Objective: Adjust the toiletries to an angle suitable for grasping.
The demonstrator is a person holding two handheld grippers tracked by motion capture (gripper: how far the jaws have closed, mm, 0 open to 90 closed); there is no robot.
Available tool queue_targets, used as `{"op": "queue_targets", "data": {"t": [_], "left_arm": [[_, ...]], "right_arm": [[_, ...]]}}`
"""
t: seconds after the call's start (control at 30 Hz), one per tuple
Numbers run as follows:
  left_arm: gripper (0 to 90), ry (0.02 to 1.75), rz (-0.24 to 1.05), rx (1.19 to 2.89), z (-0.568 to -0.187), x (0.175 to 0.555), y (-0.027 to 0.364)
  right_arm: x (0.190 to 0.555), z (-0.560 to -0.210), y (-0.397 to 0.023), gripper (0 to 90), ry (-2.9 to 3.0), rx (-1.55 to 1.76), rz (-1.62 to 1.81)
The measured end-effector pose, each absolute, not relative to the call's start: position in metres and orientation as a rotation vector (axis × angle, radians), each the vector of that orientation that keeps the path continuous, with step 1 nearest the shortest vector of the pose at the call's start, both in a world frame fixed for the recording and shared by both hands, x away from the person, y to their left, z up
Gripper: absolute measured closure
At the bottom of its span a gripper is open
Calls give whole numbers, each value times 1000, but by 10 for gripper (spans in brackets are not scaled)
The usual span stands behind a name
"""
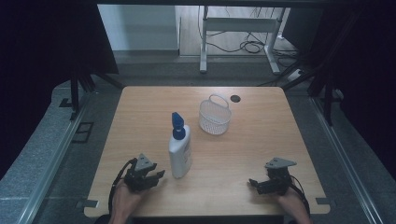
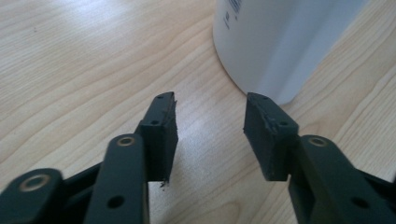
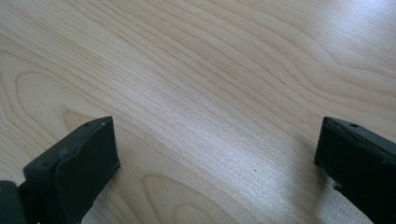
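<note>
The surface (image 1: 243, 154) is light tan wood with darker, wavy grain lines; a small dark round spot (image 1: 235, 98) sits just beyond the basket. The bottle (image 1: 180, 156) has a white body, a faint label with dark print and a reddish mark, and a deep blue pump top (image 1: 177, 126). The basket (image 1: 215, 116), beyond and right of the bottle, is white with a fine lattice pattern and a white handle. The left tool (image 1: 158, 176), left of the bottle, and the right tool (image 1: 254, 183), well right of it, are matt black; each carries a grey plate. The left tool's arms show brass-coloured rivet rings (image 2: 126, 141).
</note>
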State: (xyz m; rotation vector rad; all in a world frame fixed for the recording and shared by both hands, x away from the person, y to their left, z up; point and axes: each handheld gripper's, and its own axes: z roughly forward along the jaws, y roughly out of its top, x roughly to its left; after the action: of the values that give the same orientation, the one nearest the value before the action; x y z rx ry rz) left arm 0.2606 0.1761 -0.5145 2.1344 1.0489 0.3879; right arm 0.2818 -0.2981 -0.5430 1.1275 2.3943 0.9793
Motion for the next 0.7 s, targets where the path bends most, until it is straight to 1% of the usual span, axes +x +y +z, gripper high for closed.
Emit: {"op": "queue_targets", "data": {"t": [0.2,0.27,0.43,0.5,0.53,0.6,0.7], "left_arm": [[643,1056,387,2104,-510,265,178],[654,1054,389,2100,-508,267,178],[737,1042,395,2102,-504,274,175],[748,1038,395,2105,-504,276,174],[785,1035,398,2108,-503,277,173],[800,1027,397,2114,-503,280,171],[872,1015,392,2134,-503,288,166]], "right_arm": [[282,-543,-298,0,2392,1130,978],[282,-543,-297,0,2392,1130,980],[282,-543,-297,0,2391,1131,978],[282,-543,-297,0,2391,1130,978],[282,-543,-297,0,2391,1131,978],[282,-543,-297,0,2391,1130,978],[282,-543,-297,0,2391,1131,978]]}}
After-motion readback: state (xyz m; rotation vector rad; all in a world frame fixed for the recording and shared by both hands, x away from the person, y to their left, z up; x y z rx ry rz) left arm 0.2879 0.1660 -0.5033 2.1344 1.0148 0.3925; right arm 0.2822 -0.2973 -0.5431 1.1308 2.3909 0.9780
